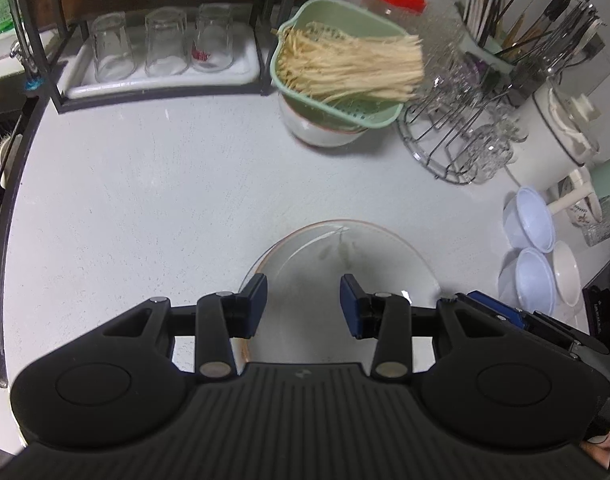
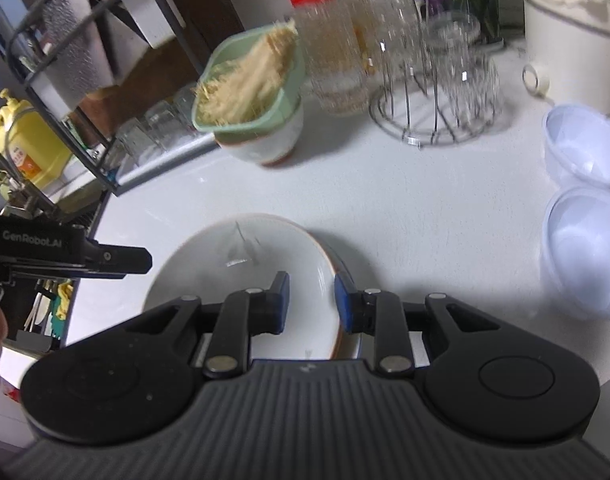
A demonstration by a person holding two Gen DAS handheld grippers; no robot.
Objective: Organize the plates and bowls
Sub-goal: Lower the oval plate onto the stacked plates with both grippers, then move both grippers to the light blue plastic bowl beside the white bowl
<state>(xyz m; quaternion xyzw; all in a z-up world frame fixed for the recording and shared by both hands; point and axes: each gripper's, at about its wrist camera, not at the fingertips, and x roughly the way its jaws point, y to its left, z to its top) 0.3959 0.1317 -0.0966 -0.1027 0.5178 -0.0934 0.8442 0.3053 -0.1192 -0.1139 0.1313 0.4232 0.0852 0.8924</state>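
The plate, white with an orange rim, lay on the counter near its front edge, seemingly atop a second plate whose rim only the right wrist view revealed. The right gripper straddled that rim with jaws parted, nothing clamped yet; the left gripper hung released above the plate. The step looked like a pickup for stacking, and the next move probably called for closing squarely on the rim. Only the left view showed a third, white bowl beside two pale bowls.
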